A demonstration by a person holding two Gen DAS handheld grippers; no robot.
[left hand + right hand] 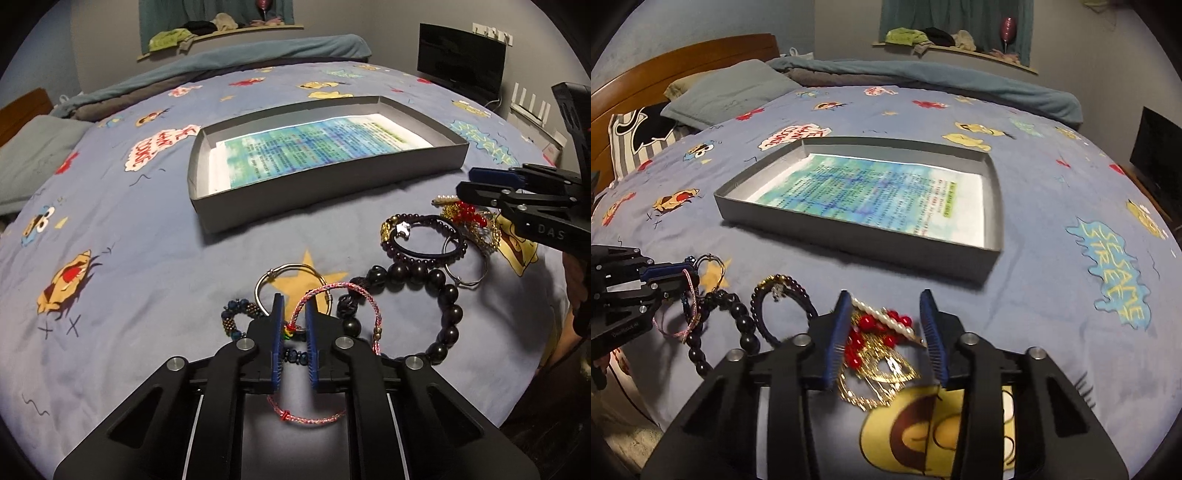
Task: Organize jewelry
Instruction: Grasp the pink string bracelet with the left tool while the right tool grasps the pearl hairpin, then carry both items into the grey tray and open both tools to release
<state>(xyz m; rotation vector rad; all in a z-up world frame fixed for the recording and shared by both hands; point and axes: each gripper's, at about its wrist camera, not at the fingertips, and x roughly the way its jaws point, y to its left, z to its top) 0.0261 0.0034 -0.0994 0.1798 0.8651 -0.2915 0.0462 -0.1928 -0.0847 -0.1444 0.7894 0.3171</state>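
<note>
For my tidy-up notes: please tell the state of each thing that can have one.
gray box: open, holds only a printed sheet
pink cord bracelet: between the left tool fingers
red bead and gold jewelry: on bed, between the right tool fingers

Left tool point(295, 308) pitched down, jaws nearly shut, pinching the pink cord bracelet point(334, 295). Right tool point(884, 317) pitched down too, jaws partway apart; can't tell if its pads point(836, 332) are pressing anything.
</note>
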